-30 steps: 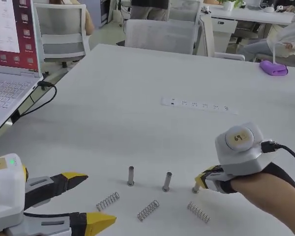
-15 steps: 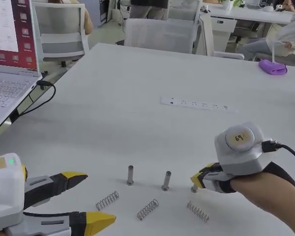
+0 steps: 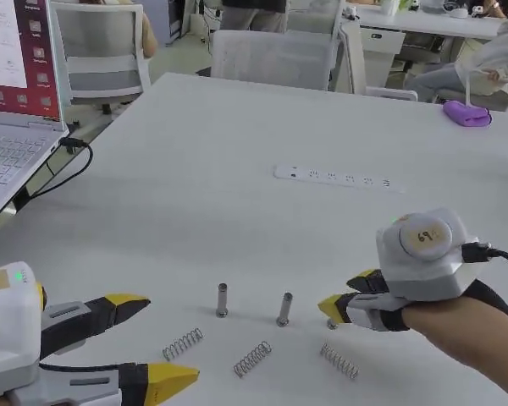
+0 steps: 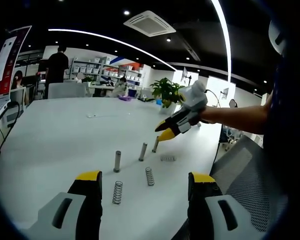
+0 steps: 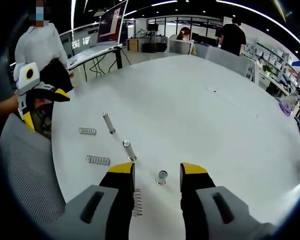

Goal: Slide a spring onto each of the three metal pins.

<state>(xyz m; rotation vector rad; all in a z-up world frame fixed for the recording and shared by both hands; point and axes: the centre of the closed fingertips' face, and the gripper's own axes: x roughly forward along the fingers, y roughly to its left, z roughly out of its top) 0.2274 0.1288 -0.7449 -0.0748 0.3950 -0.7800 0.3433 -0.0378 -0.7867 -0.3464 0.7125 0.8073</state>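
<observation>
With the right hand-held gripper spread wide close by the rightmost pin, which stands bare on the worktop, it should probably shift to the spring lying just beside, pinch it near one end, and keep the coil upright and centred over the pin.

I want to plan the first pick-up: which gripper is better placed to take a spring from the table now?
Probably the left gripper: it is open, and the left spring lies just ahead between its jaws. The open right gripper is lined up on the right pin, with the right spring beside its jaw.
</observation>
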